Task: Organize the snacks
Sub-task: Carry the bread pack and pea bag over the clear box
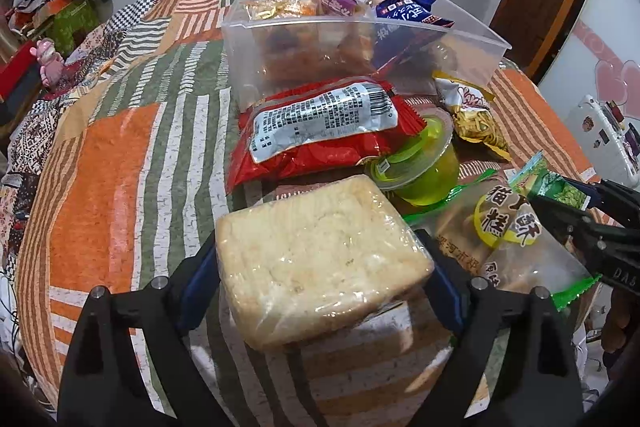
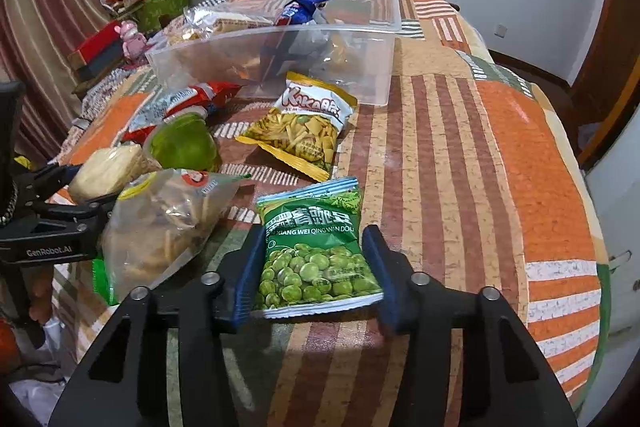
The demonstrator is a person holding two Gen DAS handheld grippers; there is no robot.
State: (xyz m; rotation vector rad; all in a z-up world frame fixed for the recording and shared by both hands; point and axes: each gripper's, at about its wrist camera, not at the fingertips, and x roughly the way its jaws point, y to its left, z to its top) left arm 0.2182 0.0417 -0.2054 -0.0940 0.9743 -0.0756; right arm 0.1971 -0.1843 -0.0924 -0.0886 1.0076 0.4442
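Left hand-held gripper [image 1: 324, 267] clamps a plastic-wrapped pale bread block [image 1: 320, 259] above the bed [image 1: 120, 155]; right hand-held gripper [image 2: 316, 267] clamps a green pea packet [image 2: 316, 251], level.

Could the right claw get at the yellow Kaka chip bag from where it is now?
Probably not yet: the right claw is shut on the green pea packet. The yellow chip bag lies uncovered ahead of it on the quilt, nothing between, so the path looks free once the packet is released.
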